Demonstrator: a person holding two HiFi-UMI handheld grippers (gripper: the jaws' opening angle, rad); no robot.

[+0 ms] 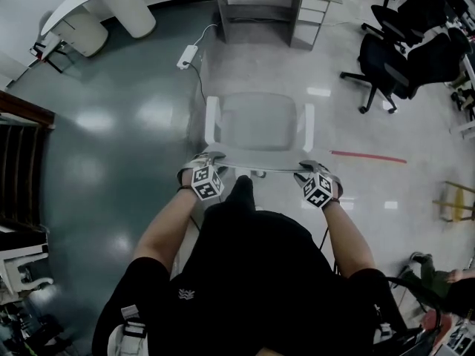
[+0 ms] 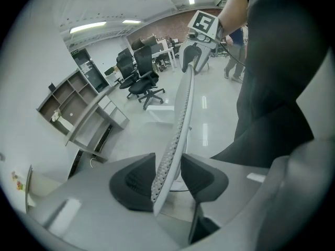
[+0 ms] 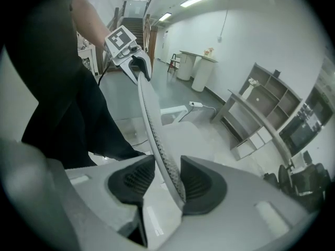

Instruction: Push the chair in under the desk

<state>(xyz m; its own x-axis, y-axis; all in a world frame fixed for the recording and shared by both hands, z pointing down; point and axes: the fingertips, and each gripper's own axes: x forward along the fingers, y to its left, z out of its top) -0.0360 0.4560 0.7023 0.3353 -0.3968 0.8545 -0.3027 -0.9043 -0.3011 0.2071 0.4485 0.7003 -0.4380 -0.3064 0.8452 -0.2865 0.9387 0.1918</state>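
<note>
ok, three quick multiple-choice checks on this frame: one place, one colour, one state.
1. Where is the chair relative to the desk?
A) tucked under it
B) on open floor short of it
C) behind the person

2. What colour is the tape line on the floor?
A) red
B) yellow
C) blue

3. How are the left tool and right tool?
A) both open and empty
B) both closed on the backrest
C) only the left one grips

Answers:
1 B: bare floor lies between chair and desk.
2 A: it reads red in the head view.
3 B: each gripper view shows the backrest's edge clamped between its jaws.
</note>
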